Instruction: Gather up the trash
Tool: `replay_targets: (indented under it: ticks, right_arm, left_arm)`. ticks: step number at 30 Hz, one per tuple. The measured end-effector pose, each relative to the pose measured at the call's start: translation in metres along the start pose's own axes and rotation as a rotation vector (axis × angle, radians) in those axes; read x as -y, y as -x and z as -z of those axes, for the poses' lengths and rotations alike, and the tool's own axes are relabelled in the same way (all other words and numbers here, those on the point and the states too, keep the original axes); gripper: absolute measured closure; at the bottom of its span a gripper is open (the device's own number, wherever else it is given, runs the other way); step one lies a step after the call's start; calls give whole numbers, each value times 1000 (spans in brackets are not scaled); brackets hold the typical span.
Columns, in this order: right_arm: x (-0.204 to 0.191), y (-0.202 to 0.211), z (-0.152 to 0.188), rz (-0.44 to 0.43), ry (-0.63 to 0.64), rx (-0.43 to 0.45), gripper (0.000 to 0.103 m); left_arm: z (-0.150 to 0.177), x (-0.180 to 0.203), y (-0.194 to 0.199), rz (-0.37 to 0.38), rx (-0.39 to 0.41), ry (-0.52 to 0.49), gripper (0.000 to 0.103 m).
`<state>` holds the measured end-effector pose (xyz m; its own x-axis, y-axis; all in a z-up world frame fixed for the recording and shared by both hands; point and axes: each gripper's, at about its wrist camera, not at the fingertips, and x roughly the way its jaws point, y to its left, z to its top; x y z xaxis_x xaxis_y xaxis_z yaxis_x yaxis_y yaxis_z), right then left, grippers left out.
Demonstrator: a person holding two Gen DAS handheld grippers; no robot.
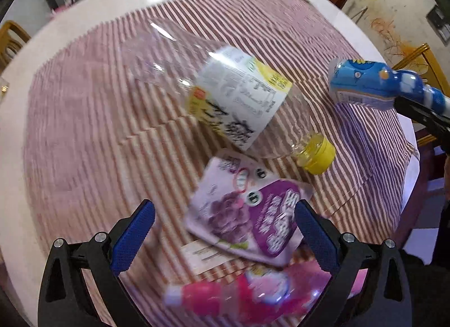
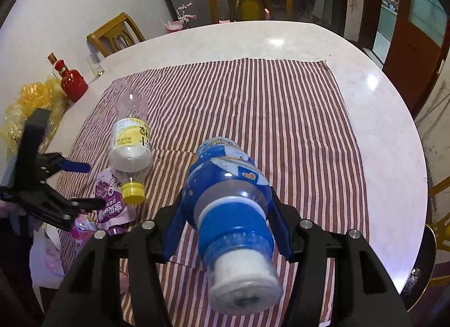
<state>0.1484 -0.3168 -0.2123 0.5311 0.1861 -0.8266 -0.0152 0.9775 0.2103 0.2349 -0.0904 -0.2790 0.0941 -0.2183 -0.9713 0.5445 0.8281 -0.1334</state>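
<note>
Because the right tool [image 2: 225, 231] squeezes the blue bottle [image 2: 225, 186] around its middle, with 1 blue pad on each side, the bottle hangs up off the bench [image 2: 379, 130] and cannot roll. It looks ready to be carried off as trash. On the left, the left tool [image 1: 225, 234] points down with its jaws wide and nothing in them, right over the purple pouch [image 1: 247, 214], likely its next pick. Just beyond the pouch lies the clear bottle with the yellow cap [image 1: 225, 93], on its side on the striped cloth [image 2: 267, 102]. A pink bottle [image 1: 233, 296] lies nearest.
</note>
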Motion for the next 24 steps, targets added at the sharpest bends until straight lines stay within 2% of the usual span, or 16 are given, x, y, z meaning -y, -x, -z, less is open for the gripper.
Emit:
replay_targets:
  ticks: [3,6,9,11,14,15,16,18,24]
  right_arm:
    - [1,2,0,-9,-1,4,49]
    - [3,6,1,-13,-5,11,49]
    - [5,7,3,-15,-14,14,49]
    - [5,6,4,-19,-15,14,49]
    - [5,5,5,-30,-19,17,49]
    - [6,5,5,-32,-21,16,49]
    - [6,4,5,-33,-22,16,49]
    - [7,3,6,-35,-20,12,49]
    - [7,-3,19,-29,27,-33,48]
  left_arm:
    - [-5,6,-19,11,-73,19,7]
    - [-7,16,-23,-25,-77,17,10]
    - [-7,21,-21,-18,-56,32,12]
    - [-5,22,-18,0,-22,56,17]
    - [-2,20,-6,26,33,78,31]
    - [-1,17,-1,34,58,91,49]
    - [0,19,2,39,75,96,59]
    - [3,18,8,58,102,111,62]
    - [13,25,9,78,92,118,62]
